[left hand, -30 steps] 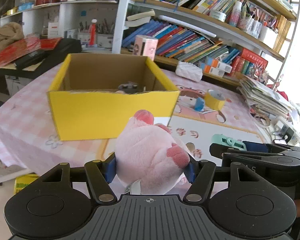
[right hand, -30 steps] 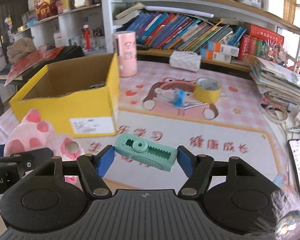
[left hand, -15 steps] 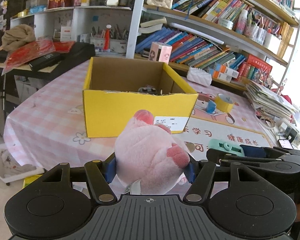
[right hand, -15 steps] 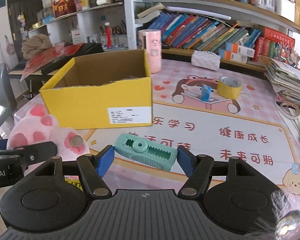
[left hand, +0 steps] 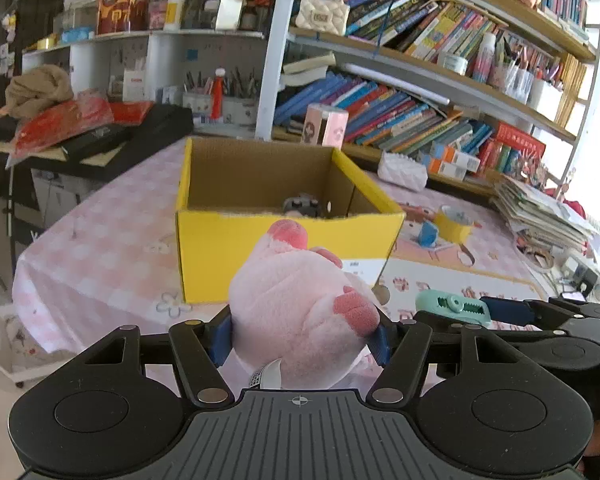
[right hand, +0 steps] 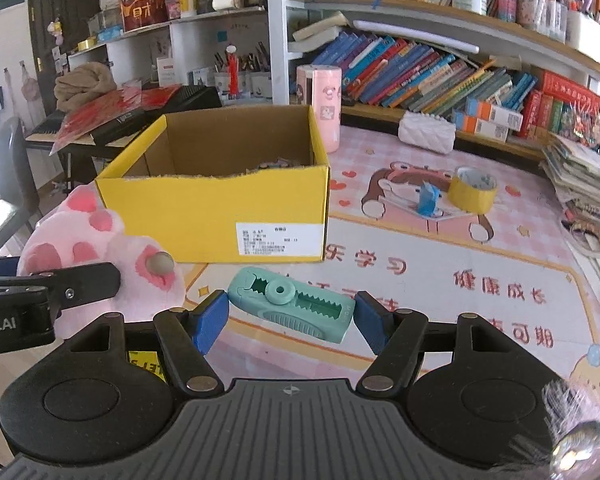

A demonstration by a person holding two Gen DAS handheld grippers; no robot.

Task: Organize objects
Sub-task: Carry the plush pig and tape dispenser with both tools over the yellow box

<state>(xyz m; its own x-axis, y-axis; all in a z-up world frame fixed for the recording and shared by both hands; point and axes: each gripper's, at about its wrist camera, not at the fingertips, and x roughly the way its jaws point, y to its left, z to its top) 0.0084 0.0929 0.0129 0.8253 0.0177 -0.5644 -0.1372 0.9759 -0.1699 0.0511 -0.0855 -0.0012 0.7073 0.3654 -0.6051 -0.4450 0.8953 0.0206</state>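
Note:
A pink plush toy (left hand: 300, 312) with darker pink paw pads sits squeezed between the blue pads of my left gripper (left hand: 302, 334), held in the air short of the table's near edge. My right gripper (right hand: 290, 318) is shut on a mint green toothed clip (right hand: 292, 304), lying crosswise between its pads. The same plush toy (right hand: 100, 256) shows at the left of the right wrist view, and the clip (left hand: 452, 306) at the right of the left wrist view. Ahead stands an open yellow cardboard box (left hand: 284, 248) with small items at its bottom; the box (right hand: 216, 216) faces both grippers.
The pink tablecloth (right hand: 440, 264) carries a yellow tape roll (right hand: 474, 194), a small blue item (right hand: 426, 200), a white quilted pouch (right hand: 426, 136) and a pink canister (right hand: 320, 108). Bookshelves (left hand: 420, 112) rise behind. A paper stack (left hand: 540, 216) lies right, a side table (left hand: 80, 140) left.
Both grippers have drawn back and shifted left of the table, so the yellow box looks smaller and more central. The plush toy and the clip stay gripped as before.

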